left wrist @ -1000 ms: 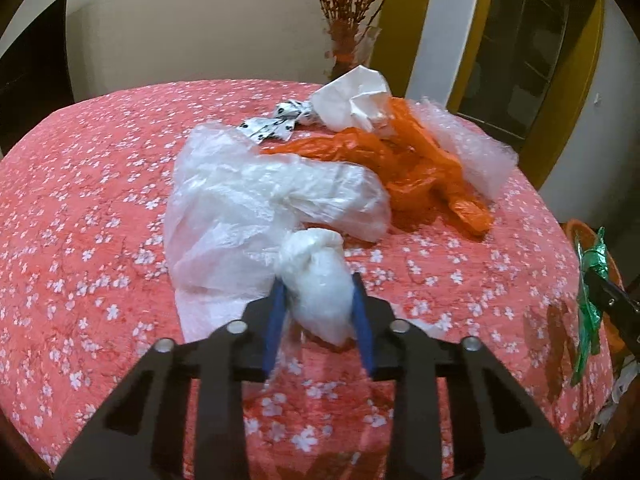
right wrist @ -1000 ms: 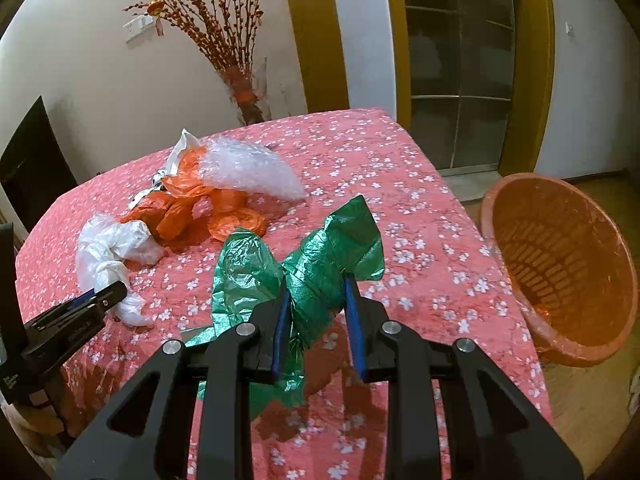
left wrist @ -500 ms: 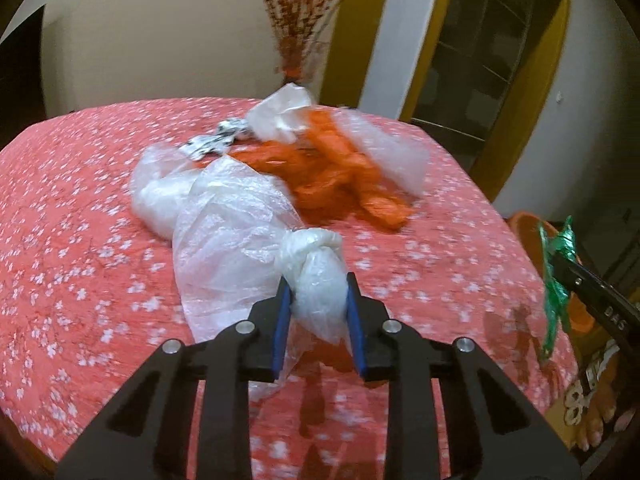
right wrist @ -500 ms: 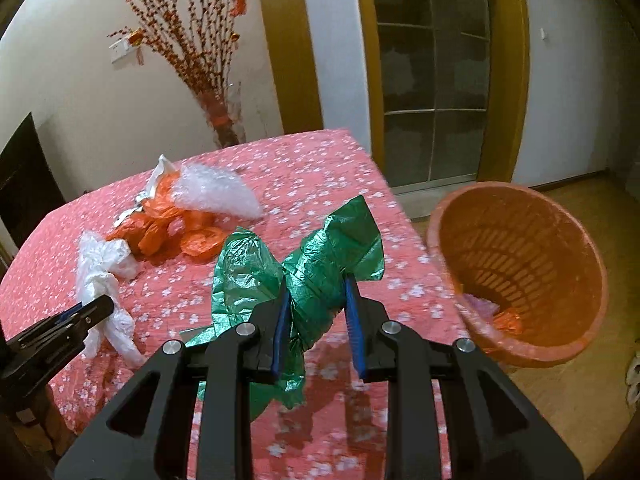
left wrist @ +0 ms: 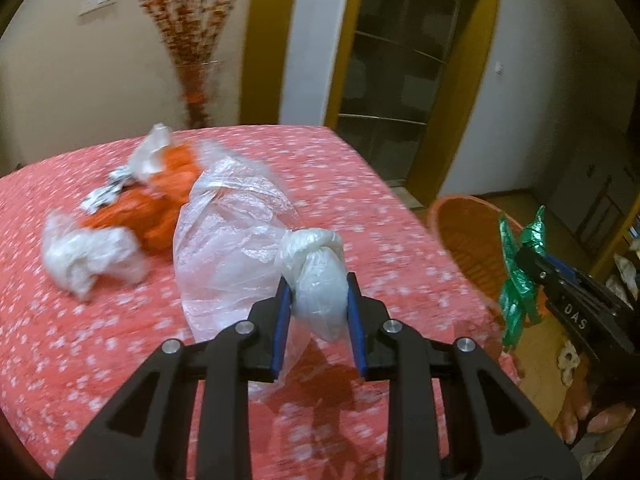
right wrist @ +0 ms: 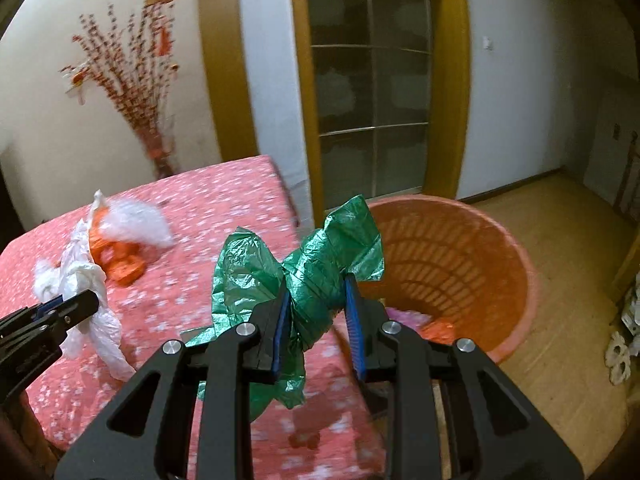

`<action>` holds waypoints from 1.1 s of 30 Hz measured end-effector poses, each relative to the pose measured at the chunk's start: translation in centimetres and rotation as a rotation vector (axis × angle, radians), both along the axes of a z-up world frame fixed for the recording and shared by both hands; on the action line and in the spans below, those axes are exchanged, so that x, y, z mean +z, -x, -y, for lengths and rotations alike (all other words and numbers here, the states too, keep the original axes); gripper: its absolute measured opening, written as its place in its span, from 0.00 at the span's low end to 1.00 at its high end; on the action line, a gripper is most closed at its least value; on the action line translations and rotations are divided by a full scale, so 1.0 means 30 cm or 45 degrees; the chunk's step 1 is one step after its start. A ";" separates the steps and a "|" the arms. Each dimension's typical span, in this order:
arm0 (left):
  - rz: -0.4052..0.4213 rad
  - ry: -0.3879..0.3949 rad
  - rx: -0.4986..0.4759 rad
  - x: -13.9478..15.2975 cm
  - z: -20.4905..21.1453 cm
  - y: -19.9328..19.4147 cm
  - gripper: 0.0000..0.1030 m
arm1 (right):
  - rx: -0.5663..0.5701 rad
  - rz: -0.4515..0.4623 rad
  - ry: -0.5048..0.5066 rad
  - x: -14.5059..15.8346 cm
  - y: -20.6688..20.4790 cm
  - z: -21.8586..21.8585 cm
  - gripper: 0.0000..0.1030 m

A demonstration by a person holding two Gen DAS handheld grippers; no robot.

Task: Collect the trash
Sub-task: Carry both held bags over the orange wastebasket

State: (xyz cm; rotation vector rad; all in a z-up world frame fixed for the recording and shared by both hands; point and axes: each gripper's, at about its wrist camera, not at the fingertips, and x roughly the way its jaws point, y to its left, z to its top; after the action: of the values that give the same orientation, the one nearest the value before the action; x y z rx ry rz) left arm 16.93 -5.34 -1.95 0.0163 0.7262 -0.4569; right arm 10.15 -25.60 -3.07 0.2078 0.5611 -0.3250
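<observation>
My left gripper [left wrist: 318, 304] is shut on the knotted end of a clear plastic bag [left wrist: 232, 248], held above the pink floral table [left wrist: 80, 340]. My right gripper [right wrist: 316, 304] is shut on a crumpled green plastic bag [right wrist: 304, 272], near the rim of the orange basket [right wrist: 460, 264] beside the table. In the left wrist view the right gripper [left wrist: 528, 256], green bag [left wrist: 516, 280] and basket [left wrist: 464, 232] show at the right. In the right wrist view the left gripper [right wrist: 92, 300] with its clear bag [right wrist: 88, 284] shows at the left.
Orange bags [left wrist: 160, 200], a white plastic wad [left wrist: 88, 256], a clear bag [right wrist: 136, 224] and a patterned scrap [left wrist: 104, 192] lie on the table. A vase of red branches [left wrist: 196, 92] stands behind. Some trash [right wrist: 436, 328] lies inside the basket. Wooden floor [right wrist: 560, 240] at the right.
Both grippers have swung right, toward the basket, with their bags. The clear bag has lifted off the table. The basket looms larger in the right wrist view.
</observation>
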 end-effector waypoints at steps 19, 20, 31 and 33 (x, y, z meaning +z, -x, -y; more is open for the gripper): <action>-0.010 0.058 -0.331 0.020 0.489 -0.059 0.26 | -0.240 0.068 -0.087 0.005 0.046 0.338 0.25; -0.010 0.057 -0.343 0.019 0.505 -0.063 0.26 | -0.248 0.071 -0.096 0.003 0.046 0.355 0.25; -0.027 0.040 -0.458 -0.012 0.688 -0.100 0.26 | -0.286 0.083 -0.131 -0.011 0.008 0.440 0.25; -0.031 0.033 -0.469 -0.022 0.714 -0.113 0.26 | -0.293 0.086 -0.138 -0.014 0.001 0.450 0.25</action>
State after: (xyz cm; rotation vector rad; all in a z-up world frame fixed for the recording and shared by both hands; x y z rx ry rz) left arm 20.33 -26.74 -2.60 0.1217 0.7428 -0.8196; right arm 10.13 -39.10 -3.48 0.3884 0.4892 -0.5090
